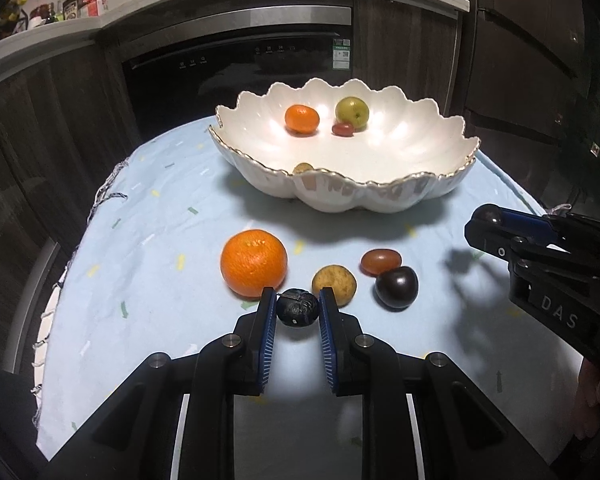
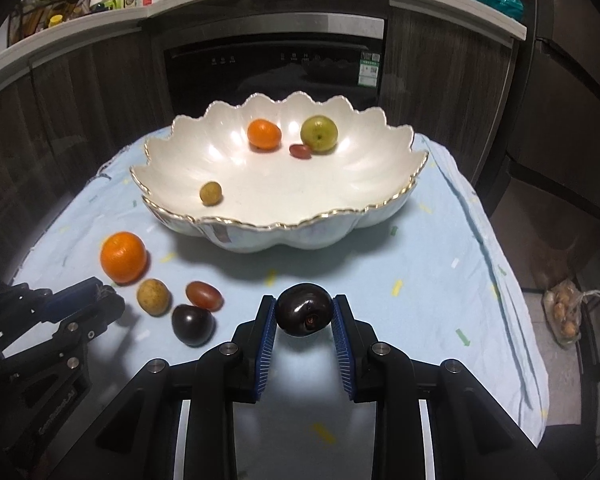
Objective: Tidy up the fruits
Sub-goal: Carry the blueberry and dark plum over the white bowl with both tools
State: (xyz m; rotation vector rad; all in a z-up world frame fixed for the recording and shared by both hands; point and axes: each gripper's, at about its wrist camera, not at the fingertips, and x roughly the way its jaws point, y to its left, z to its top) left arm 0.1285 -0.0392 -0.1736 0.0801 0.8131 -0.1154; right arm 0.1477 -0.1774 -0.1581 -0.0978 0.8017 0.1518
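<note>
Two grips: left hand-held gripper [image 1: 298,307] pinching wrinkled dark fruit [image 1: 298,307]; right hand-held gripper [image 2: 304,314] pinching dark plum [image 2: 304,314].

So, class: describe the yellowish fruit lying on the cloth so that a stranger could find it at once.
Start at the scalloped white bowl and come toward the camera onto the pale blue cloth. In the loose cluster there, beside the large orange, lies the yellowish fruit, the only pale, speckled one among them.
</note>
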